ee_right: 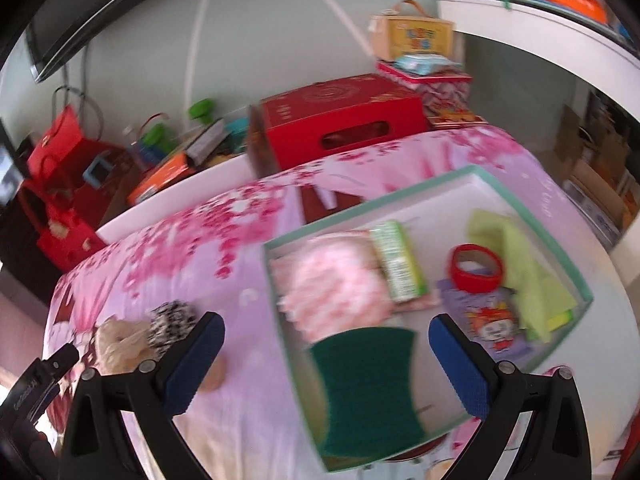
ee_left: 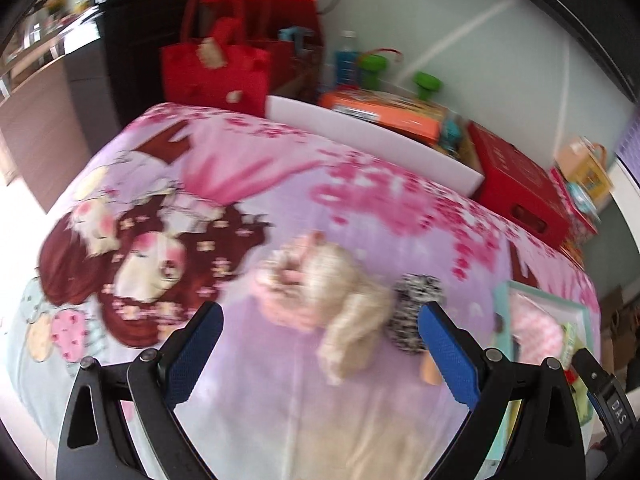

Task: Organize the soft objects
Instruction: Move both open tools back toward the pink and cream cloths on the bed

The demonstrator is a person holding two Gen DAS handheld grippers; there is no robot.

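A cream fluffy soft toy (ee_left: 340,292) lies on the pink patterned bedspread (ee_left: 280,184), with a black-and-white speckled scrunchie (ee_left: 412,312) beside it on the right. My left gripper (ee_left: 320,356) is open and empty just in front of them. In the right wrist view the toy (ee_right: 120,340) and the scrunchie (ee_right: 172,326) lie at the left. My right gripper (ee_right: 326,360) is open and empty above a mint-edged box (ee_right: 440,184). The box holds a green scouring pad (ee_right: 368,384), a pink fluffy cloth (ee_right: 336,284) and a light green cloth (ee_right: 520,268).
The box also holds a red tape roll (ee_right: 476,268), a green packet (ee_right: 396,264) and a purple cartoon pouch (ee_right: 484,320). A red carton (ee_right: 344,124) and red bags (ee_left: 224,60) stand behind the bed with other clutter. A white board (ee_left: 372,140) lines the bed's far edge.
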